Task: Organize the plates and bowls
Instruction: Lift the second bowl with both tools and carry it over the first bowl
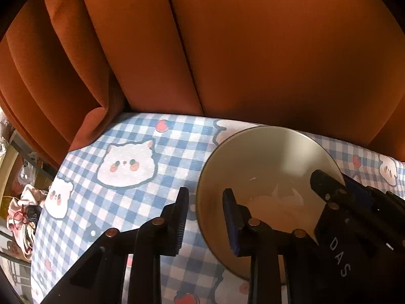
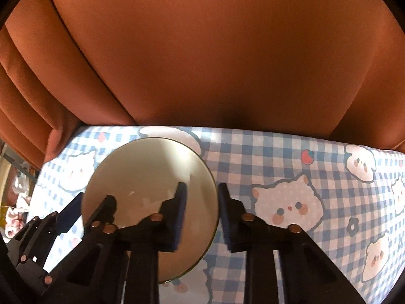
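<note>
Nearest the left wrist camera, the left tool [image 1: 205, 191] stands astride the bowl's left rim. One finger is outside the bowl over the checked cloth and the other is inside its hollow. The jaws are narrowly parted, with a sliver of gap showing on each side of the rim, so the pads do not yet appear to press on it. The right tool [image 2: 201, 185] mirrors this at the bowl's right rim. Its inner finger is over the hollow, and its outer finger is just beside or perhaps touching the edge, again with no clear pinch. The bowl [image 1: 265, 157] is cream with a dark edge. It looks empty and sits flat on the desk [image 1: 141, 131], lying directly between the two tools. Each tool angles down at it from the near side, so neither hand is the nearer one. Being round, the bowl has no long axis to line up with. What matters is that the two rim points lie roughly opposite each other across its centre, so a lift should stay level if both grips close evenly. Past the bowl's far rim the cloth runs a short way to the desk's back edge. Beyond the bowl hangs an orange curtain [image 1: 227, 50] in folds.
</note>
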Available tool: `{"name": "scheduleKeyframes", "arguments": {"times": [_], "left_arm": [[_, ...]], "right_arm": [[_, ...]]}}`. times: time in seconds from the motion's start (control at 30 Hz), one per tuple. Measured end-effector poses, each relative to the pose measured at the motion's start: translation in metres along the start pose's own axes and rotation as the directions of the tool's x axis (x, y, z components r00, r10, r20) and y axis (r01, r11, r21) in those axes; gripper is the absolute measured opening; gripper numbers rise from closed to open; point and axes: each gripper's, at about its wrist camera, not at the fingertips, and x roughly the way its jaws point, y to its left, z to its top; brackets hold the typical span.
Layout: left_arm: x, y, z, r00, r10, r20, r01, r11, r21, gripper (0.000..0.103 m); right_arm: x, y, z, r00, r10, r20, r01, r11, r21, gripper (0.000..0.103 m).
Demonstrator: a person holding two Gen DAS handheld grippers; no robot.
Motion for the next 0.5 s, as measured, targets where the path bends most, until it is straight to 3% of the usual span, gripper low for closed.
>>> {"name": "scheduleKeyframes", "arguments": {"times": [0.07,0.23,0.5], "left_arm": [[0.0046,-0.0014,0.0007,1.0,-0.006,-0.012,0.006,1.0,-0.003,0.023],[0.0103,-0.001,0.0027,1.0,-0.009,-0.028,0.008,1.0,-0.014,0.017],[0.005,-0.0009,0.0018,0.999,0.016,-0.031,-0.016,1.0,-0.012,0.017]], "right_arm": [[0.0044,-0.0005,0.0006,1.0,-0.009,-0.001,0.009,1.0,-0.001,0.017],[0.0117,0.0001,0.0049,1.0,-0.006,0.009,0.006,1.0,-0.016,0.017],[0.0069,-0.0036,0.0034,1.0,0.022,0.008,-0.022,1.0,-0.005,0.017]]}}
